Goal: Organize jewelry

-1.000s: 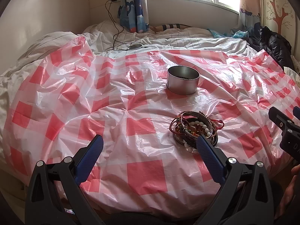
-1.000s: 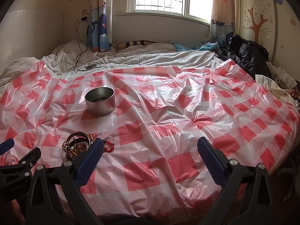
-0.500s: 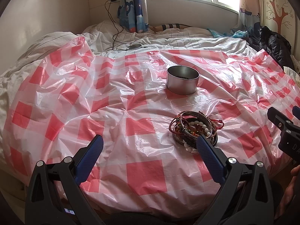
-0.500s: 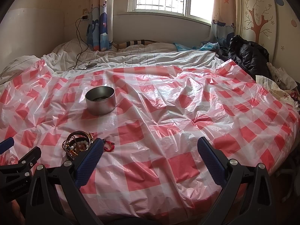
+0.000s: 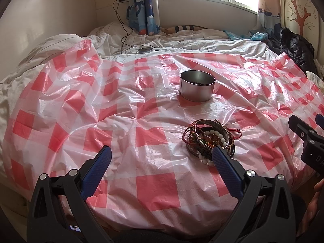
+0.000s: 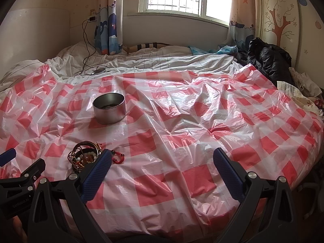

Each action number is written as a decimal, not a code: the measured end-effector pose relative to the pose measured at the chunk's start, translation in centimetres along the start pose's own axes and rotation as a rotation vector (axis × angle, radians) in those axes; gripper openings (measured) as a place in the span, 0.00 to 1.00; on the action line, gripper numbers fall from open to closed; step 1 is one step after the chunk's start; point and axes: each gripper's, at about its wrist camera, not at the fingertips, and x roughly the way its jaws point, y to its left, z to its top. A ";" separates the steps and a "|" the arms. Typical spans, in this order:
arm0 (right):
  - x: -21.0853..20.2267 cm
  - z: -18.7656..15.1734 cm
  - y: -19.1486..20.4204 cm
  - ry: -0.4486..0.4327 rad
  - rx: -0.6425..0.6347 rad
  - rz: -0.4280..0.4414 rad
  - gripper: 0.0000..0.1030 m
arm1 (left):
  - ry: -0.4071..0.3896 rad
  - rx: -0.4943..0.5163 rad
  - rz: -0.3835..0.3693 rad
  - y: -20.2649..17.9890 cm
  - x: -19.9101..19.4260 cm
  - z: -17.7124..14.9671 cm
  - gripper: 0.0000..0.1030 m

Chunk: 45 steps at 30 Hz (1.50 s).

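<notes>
A tangled pile of bangles, bead bracelets and a red cord bracelet [image 5: 209, 139] lies on the red-and-white checked plastic sheet [image 5: 129, 121] spread over the bed, near its front edge. Beyond it, well apart, stands a round open silver metal tin [image 5: 197, 85] with something dark at the bottom. The left gripper [image 5: 162, 161] hangs above the sheet with its 2 blue-padded jaws spread wide and nothing between them; the pile sits just past its right fingertip. The right gripper [image 6: 162, 161] is likewise spread and empty, with the pile beside its left fingertip.

The pile likely handles as light but awkward: stiff metal hoops that may slip between smooth pads, soft elastic bead strings [image 5: 217, 134] that sag and stretch, and a thin cord [image 5: 237, 132] that can snag its neighbours. Lifting 1 piece probably drags others. The best hold seems to be across the rim of the topmost rigid bangle [image 5: 210, 122], pinching its band edge-on. The crinkled sheet is slick and loose, so a low pinch risks catching plastic as well
</notes>
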 end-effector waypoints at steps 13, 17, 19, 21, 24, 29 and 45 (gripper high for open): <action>0.1 -0.4 0.9 0.019 -0.004 0.027 0.93 | -0.001 0.006 0.001 -0.3 -0.1 0.0 0.93; 1.6 -0.1 0.1 0.118 0.025 0.303 0.93 | -0.021 0.010 -0.021 -0.9 0.3 -0.2 0.93; 1.7 -0.3 -0.5 0.105 0.058 0.454 0.93 | -0.030 0.005 -0.036 -0.9 0.3 -0.3 0.93; 1.7 -0.3 -0.3 0.083 -0.024 0.458 0.93 | -0.030 0.008 -0.040 -1.0 0.5 -0.3 0.93; 3.3 -1.1 0.6 0.134 -0.209 0.369 0.93 | -0.018 0.019 -0.045 -1.2 0.7 -0.2 0.93; 5.5 -1.1 -2.3 0.187 -0.058 0.496 0.93 | 0.029 0.026 -0.082 -1.3 2.2 0.7 0.93; 8.1 -1.7 -2.7 0.133 -0.017 0.365 0.93 | 0.084 0.061 -0.185 -3.2 8.9 3.9 0.73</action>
